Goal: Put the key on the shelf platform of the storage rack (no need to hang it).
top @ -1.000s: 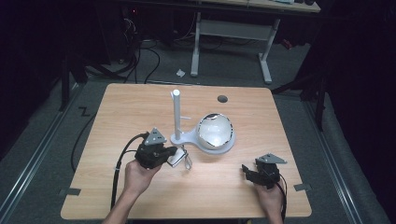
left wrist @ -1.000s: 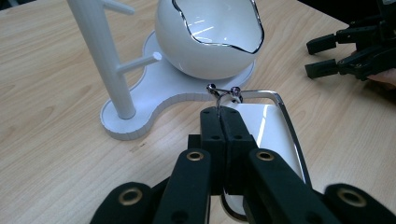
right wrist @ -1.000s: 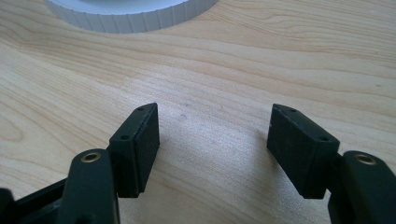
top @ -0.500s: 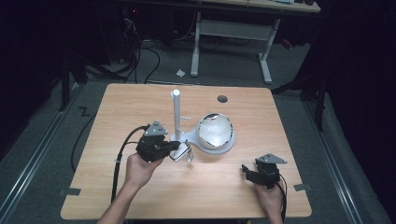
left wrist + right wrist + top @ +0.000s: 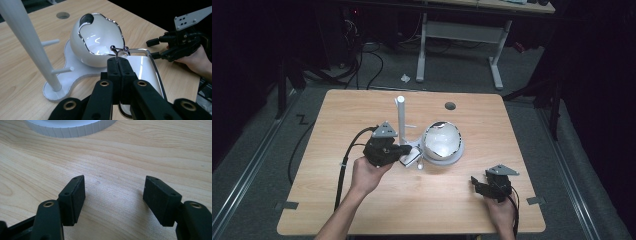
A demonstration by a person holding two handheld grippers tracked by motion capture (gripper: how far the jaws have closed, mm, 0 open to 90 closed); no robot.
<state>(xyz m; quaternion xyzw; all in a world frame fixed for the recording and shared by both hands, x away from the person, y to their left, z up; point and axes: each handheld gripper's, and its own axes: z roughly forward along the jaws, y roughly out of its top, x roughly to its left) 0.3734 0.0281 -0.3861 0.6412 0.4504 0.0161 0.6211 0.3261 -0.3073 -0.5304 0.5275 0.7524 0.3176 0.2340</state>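
Note:
My left gripper (image 5: 404, 150) (image 5: 119, 62) is shut on the thin metal loop handle (image 5: 119, 49) of a white silver-rimmed cup (image 5: 145, 67) (image 5: 413, 158), held just above the table beside the stand. A white stand has a tall pole (image 5: 401, 117) (image 5: 27, 42) with short pegs and a flat base (image 5: 75, 75). A rounded white silver-rimmed cup (image 5: 442, 140) (image 5: 96, 40) lies tilted on that base. My right gripper (image 5: 477, 186) (image 5: 115, 195) stands open near the table's front right, low over bare wood, with nothing between its fingers. It also appears in the left gripper view (image 5: 152, 47).
The wooden table (image 5: 337, 200) has a round cable hole (image 5: 450, 106) near its far edge. The left gripper's cable (image 5: 343, 165) trails over the front left. A white desk frame (image 5: 462, 35) stands on the floor beyond the table.
My left gripper has risen and moved away from the person toward the stand's pole, carrying the cup with it. The right gripper has stayed put.

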